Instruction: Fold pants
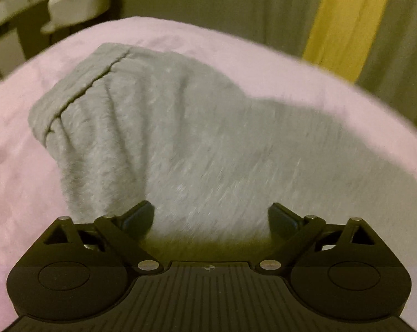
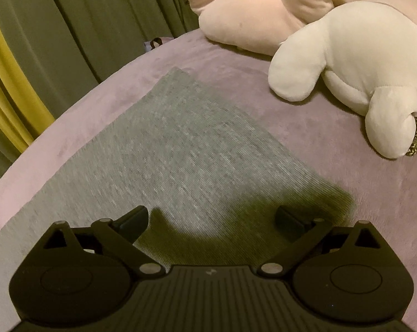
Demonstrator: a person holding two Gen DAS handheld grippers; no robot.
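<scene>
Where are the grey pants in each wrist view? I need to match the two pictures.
Left wrist: the grey pants fill the centre, cuffed end at upper left, cloth running down between the open left gripper.
Right wrist: the pants lie flat in the centre-left, ahead of the open right gripper.
Shared landmark: the pink bedspread; also the yellow curtain.

- The left gripper (image 1: 211,218) points down at the grey pants (image 1: 158,138), its jaws spread wide with nothing clamped between them.
- The pants lie on a pink blanket (image 1: 305,77), which shows on both sides of them.
- The waistband (image 1: 78,88) sits at the upper left, with gathered creases running down from its seam.
- The picture is smeared with blur.
- A yellow curtain (image 1: 343,19) hangs behind the bed at the upper right.
- Pale furniture (image 1: 78,2) stands at the upper left.
</scene>
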